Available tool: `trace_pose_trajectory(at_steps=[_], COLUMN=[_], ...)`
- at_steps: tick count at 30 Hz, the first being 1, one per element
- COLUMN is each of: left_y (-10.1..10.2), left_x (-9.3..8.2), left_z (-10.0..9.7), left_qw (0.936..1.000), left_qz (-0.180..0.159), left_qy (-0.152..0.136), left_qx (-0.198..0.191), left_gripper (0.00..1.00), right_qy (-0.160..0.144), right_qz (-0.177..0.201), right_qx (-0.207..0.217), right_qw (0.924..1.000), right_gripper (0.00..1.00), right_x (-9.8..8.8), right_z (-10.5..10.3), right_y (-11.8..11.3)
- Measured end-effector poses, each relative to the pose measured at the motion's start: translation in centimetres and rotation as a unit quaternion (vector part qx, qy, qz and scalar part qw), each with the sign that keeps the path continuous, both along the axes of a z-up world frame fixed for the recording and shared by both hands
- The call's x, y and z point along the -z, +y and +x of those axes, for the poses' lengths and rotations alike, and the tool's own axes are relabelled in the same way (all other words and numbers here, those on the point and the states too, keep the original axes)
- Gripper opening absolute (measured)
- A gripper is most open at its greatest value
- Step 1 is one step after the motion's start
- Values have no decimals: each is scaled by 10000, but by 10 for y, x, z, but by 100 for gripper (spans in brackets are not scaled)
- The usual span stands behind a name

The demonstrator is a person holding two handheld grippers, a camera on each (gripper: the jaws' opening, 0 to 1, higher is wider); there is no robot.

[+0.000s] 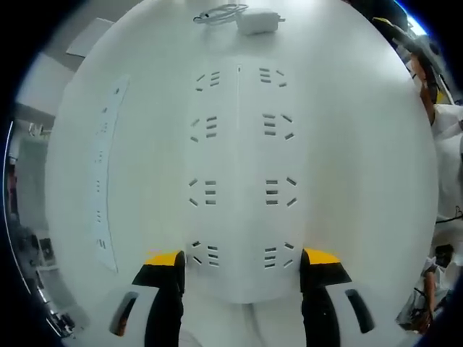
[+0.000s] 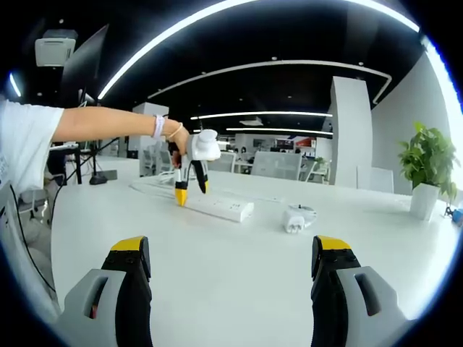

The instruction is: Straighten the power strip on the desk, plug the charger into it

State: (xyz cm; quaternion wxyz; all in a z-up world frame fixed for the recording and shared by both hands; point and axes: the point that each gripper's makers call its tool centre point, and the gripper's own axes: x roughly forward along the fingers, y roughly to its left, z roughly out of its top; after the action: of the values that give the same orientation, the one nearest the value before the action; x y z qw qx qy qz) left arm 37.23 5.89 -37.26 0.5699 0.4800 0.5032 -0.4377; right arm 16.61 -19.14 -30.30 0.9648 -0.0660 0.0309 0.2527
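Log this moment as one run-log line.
left gripper: open, straddling power strip end | right gripper: open, idle | charger: unplugged on desk

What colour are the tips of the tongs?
Yellow tips on black tongs, clearest in the right gripper view.

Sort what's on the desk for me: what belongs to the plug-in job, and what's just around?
For the job:
- power strip
- charger with its coiled cable
- left gripper, jaws straddling the strip's end

Just around:
- second white strip lying beside it
- potted plant at the desk's far edge
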Motion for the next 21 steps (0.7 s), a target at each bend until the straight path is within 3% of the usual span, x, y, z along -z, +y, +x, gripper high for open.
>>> trace_pose_trajectory(at_steps=[4, 10, 16, 21], left_y=[-7, -29, -49, -57], left_x=[-11, -28, -44, -50], left_z=[-1, -11, -28, -49], left_qw=[9998, 9968, 9868, 9767], left_qz=[-118, -633, -1343, -1933], left_qy=[-116, -443, -794, -850], left_qx=[81, 200, 440, 388], left_gripper=[79, 86, 98, 99], right_qy=[-27, -76, -127, -192], right_qz=[41, 69, 102, 158], right_qx=[12, 0, -15, 6], right_qw=[10000, 9999, 9999, 9997], right_gripper=[92, 92, 92, 92], right_x=[-3, -6, -9, -14], right_z=[1, -2, -6, -9], right_y=[-1, 0, 1, -2])
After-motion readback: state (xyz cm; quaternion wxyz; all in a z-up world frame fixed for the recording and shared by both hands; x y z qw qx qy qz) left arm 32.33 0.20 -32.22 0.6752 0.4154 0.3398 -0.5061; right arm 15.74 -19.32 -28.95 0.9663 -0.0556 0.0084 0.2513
